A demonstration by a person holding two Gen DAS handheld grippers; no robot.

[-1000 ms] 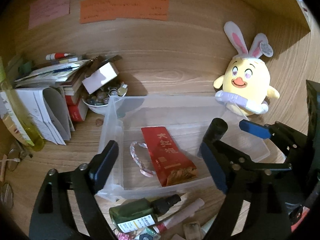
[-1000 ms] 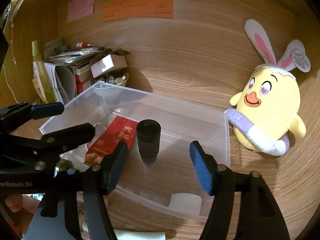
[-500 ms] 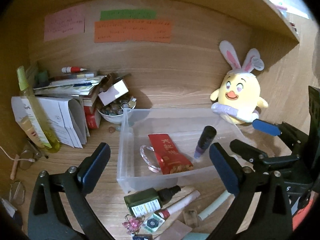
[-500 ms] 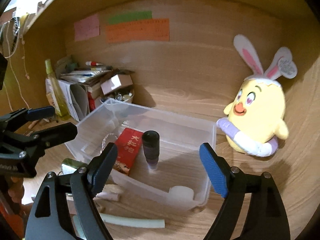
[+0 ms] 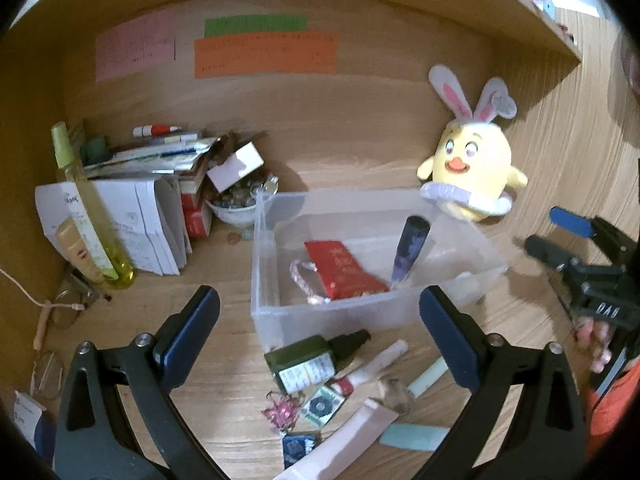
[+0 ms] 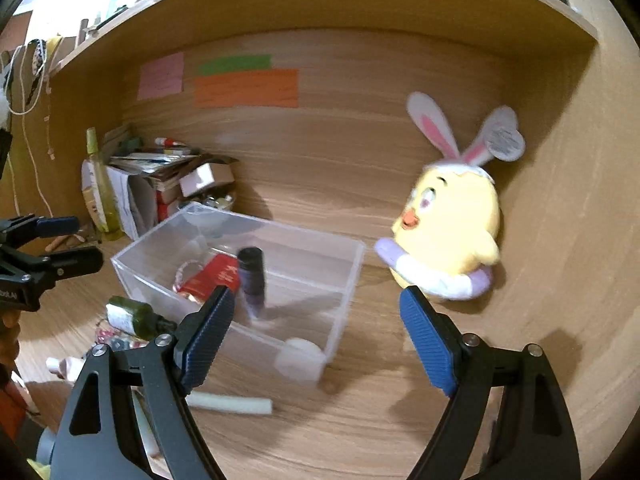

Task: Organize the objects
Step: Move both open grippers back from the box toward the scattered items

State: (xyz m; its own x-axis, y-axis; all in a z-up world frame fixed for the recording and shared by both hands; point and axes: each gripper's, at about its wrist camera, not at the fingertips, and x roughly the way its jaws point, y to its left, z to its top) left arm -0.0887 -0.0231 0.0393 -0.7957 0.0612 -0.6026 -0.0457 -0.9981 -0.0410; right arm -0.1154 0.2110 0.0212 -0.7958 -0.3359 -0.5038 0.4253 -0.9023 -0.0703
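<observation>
A yellow plush chick [image 5: 472,168] with rabbit ears sat at the far right against the wooden back wall [image 5: 340,120]. Pink [image 5: 134,48], green [image 5: 256,27] and orange [image 5: 264,55] paper notes were stuck high on that wall. At the far left stood a stack of papers and books [image 5: 148,200], with a tall yellow-green bottle [image 5: 90,208] just in front of it.

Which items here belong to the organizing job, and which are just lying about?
Job:
clear bin
dark tube
red packet
green bottle
pale stick

Lying about:
plush chick
paper stack
sticky notes
</observation>
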